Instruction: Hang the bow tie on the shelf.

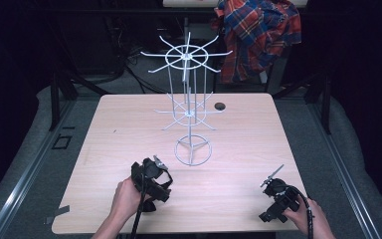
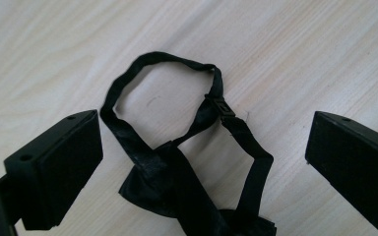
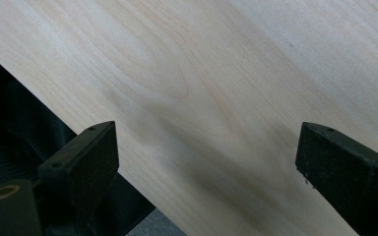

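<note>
A black bow tie (image 2: 162, 184) lies on the pale wooden table (image 1: 243, 149), its neck strap (image 2: 150, 61) spread in a loop with a small clasp (image 2: 220, 105). My left gripper (image 2: 204, 140) hovers just over it, open, one jaw on each side of the tie and touching nothing. From above, the left gripper (image 1: 150, 177) is near the front left of the table, held in a hand. My right gripper (image 3: 206, 147) is open and holds nothing, over bare wood at the table's edge. In the high view the right gripper (image 1: 277, 198) is at the front right corner.
A white wire display stand (image 1: 191, 112) with two tiers of radial hooks rises from a ring base (image 1: 193, 150) at the table's middle. A small dark hole (image 1: 220, 106) marks the far side. A plaid shirt (image 1: 258, 35) hangs behind the table.
</note>
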`<state>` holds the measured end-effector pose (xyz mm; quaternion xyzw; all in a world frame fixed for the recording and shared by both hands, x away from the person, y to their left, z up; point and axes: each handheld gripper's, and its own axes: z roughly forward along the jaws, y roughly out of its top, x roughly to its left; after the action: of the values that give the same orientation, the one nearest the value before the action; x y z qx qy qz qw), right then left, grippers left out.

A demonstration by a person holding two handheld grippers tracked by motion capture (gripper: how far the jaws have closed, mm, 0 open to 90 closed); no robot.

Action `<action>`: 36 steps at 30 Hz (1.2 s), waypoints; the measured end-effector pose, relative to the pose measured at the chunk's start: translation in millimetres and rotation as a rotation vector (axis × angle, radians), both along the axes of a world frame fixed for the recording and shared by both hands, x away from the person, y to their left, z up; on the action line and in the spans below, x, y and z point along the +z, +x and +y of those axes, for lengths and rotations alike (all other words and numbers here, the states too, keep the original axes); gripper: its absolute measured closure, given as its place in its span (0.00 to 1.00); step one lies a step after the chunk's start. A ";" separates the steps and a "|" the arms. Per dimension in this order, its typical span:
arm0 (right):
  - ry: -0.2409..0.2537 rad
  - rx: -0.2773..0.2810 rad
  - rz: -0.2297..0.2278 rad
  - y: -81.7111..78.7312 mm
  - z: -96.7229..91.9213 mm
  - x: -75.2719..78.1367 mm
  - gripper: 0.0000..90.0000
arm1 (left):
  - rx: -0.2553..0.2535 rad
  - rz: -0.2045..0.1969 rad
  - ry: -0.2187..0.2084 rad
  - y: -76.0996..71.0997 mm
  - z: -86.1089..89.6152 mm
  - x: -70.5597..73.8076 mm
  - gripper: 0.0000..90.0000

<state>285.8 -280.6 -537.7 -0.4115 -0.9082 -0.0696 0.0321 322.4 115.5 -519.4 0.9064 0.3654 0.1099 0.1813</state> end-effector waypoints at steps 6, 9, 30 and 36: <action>-0.001 0.001 -0.003 -0.3 -0.2 0.1 0.10 | 0.007 0.047 0.020 2.9 0.3 -10.0 0.00; 0.005 0.002 -0.007 -0.7 0.2 0.0 0.10 | 0.011 0.051 0.018 3.1 0.8 -10.7 0.00; 0.002 0.005 0.000 -0.6 0.2 0.2 0.10 | -0.044 0.058 0.097 -0.2 -1.3 -21.6 0.72; 0.018 -0.013 -0.015 -2.1 0.5 -0.8 0.10 | -0.055 0.044 0.112 -1.3 0.2 -18.6 0.89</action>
<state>283.8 -280.2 -538.6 -0.4167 -0.9050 -0.0811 0.0282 321.1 115.7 -537.9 0.9270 0.3376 0.1051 0.1254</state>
